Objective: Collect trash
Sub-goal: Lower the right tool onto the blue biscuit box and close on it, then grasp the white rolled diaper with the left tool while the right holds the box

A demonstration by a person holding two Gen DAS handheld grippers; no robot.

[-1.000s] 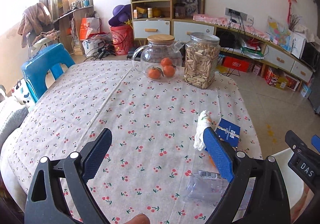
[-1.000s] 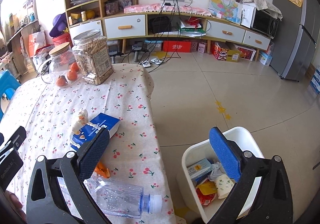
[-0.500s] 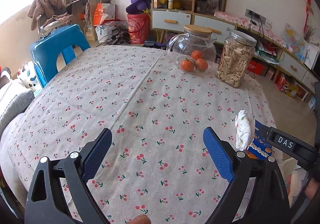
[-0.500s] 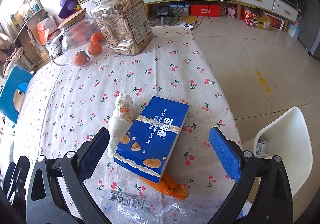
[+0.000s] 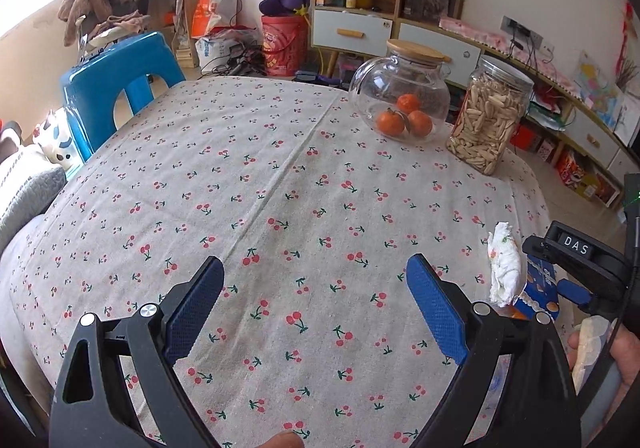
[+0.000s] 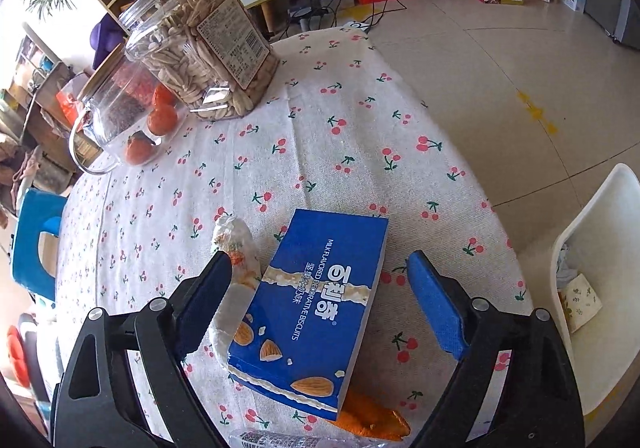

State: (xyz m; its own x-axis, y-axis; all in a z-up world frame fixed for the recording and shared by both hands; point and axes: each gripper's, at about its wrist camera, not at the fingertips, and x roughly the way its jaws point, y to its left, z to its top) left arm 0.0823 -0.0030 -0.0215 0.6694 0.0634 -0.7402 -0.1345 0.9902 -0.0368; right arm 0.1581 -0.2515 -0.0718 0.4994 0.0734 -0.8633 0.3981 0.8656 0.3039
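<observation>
A blue biscuit box (image 6: 320, 304) lies near the table's right edge, with a crumpled white tissue (image 6: 236, 268) against its left side. An orange peel (image 6: 372, 420) and a clear plastic bottle (image 6: 272, 440) lie just in front of it. My right gripper (image 6: 320, 272) straddles the box from above. Its jaws are closing, the box and tissue sit between them, and the pads do not press on either. My left gripper (image 5: 314, 268) stands open over bare tablecloth, left of the tissue (image 5: 504, 272) and the box (image 5: 538, 288).
A white bin (image 6: 588, 248) holding trash stands on the floor right of the table. A glass pot of oranges (image 5: 400, 100) and a jar of seeds (image 5: 486, 120) stand at the table's far side. A blue stool (image 5: 116, 88) is far left.
My right gripper swung from above the bin to over the table and came down around the biscuit box. My left gripper slid left, so the tissue and box now sit at its right edge.
</observation>
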